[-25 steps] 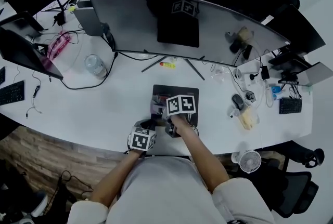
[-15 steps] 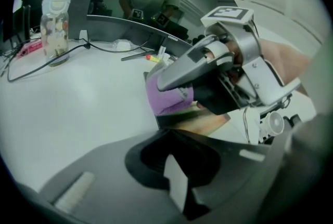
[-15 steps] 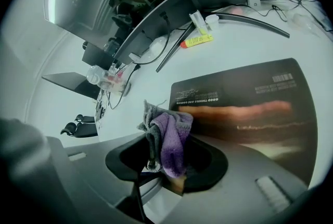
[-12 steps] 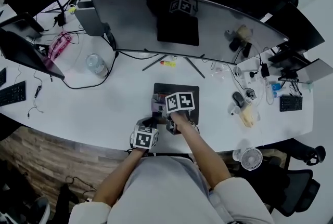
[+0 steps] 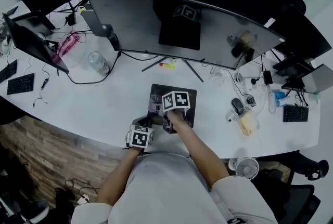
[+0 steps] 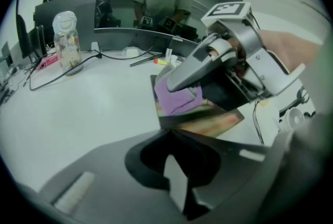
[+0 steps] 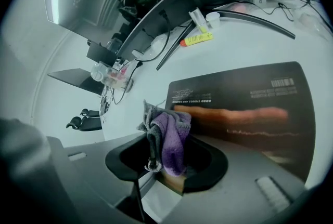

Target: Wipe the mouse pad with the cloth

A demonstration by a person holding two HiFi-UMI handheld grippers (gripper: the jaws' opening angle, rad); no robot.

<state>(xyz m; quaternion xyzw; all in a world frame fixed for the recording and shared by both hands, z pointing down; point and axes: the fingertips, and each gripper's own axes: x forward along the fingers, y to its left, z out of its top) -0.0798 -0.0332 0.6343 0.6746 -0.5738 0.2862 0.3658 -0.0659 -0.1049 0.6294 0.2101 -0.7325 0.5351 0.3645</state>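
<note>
Right gripper view is showing the right gripper (image 7: 161, 163) clamping its jaws on a bunched purple cloth (image 7: 174, 137), which is pressing on the dark mouse pad (image 7: 244, 98) near its left edge. The left gripper (image 6: 171, 166), jaws drawn together, seems to be pinching the pad's near corner. Wiping looks under way, and the next move is calling for dragging the cloth across the rest of the pad.

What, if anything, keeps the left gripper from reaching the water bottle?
Probably nothing: bare desk lies between the left gripper and the bottle; a cable runs beside it. Jaws look shut; they'd need opening.
</note>
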